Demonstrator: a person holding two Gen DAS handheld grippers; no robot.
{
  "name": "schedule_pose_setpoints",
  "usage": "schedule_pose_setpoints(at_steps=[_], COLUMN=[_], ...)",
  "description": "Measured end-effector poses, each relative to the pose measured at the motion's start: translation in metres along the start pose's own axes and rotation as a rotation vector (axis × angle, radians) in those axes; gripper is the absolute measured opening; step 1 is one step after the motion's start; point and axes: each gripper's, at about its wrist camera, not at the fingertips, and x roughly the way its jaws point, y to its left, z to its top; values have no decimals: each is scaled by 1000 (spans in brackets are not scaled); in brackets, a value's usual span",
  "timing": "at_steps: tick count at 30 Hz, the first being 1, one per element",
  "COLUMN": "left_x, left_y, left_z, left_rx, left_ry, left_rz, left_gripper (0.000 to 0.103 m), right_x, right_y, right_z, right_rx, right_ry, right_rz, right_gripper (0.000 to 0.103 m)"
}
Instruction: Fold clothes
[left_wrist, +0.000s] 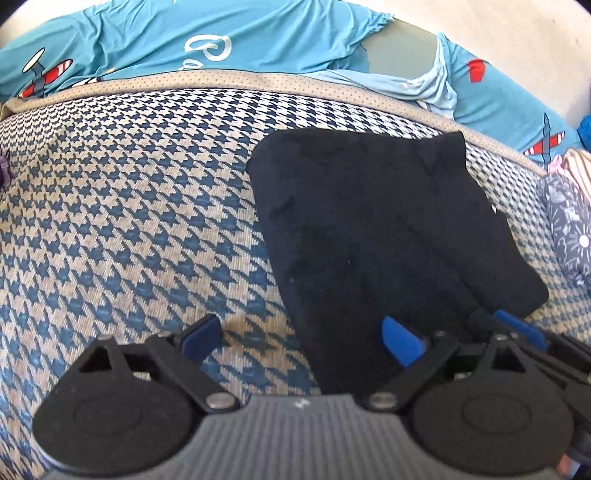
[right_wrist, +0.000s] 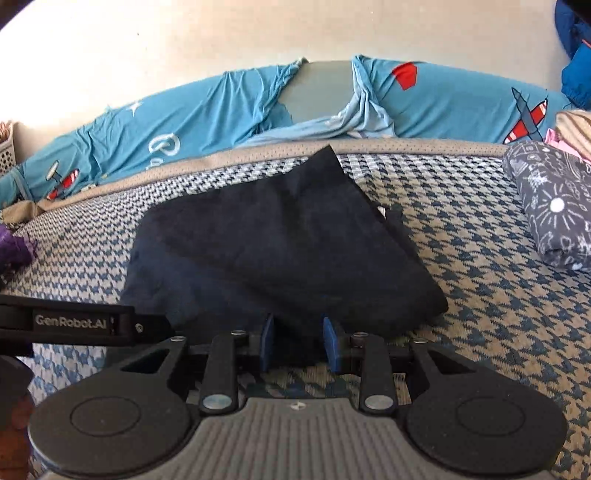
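You are working over a dark navy garment (right_wrist: 280, 240) that is lying folded into a rough rectangle on the houndstooth-patterned bed cover (left_wrist: 129, 221), with its far corner reaching almost to the beige border of the cover and its near edge sitting right at your tools. Your left gripper (left_wrist: 303, 336) is standing with its jaws wide apart, one blue pad over bare cover and the other over the near left part of the cloth, and nothing is being pinched between them. Your right gripper (right_wrist: 300, 345) is sitting with its jaws drawn in to a narrow gap, and the near hem of the garment is lying in that gap; whether the pads are truly pressing on the cloth I cannot tell, since the dark fabric is hiding the contact. Expect this piece to be light, limp and several layers thick, so it is going to sag and slide apart if you are lifting it by the top layer alone. You are better off taking the whole stack at the near edge, close to each near corner, so both sides are rising together. The loose flap poking out along the right side looks likely to spill open, so keep the grip low and the lift gentle. A grey printed bundle (right_wrist: 550, 206) is lying well apart to the right, and blue aeroplane-print bedding (right_wrist: 184, 118) is bunching along the far side
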Motion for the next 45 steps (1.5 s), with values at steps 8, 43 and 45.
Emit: schedule_pose_setpoints(at_steps=[8,43,45], left_x=[-1,20,20], left_y=[-4,-18,-19], left_z=[-10,10,9], left_rx=[44,89,101], left_ry=[0,5,5], left_rz=[11,-24,-19], left_gripper=[100,103,103], right_x=[-2,98,105], right_y=[-4,-59,-58], right_z=[-2,111,112], right_rx=[18,-25,-16], right_ry=[46,-42,-29], right_rz=[-23,108,100], right_gripper=[34,51,34])
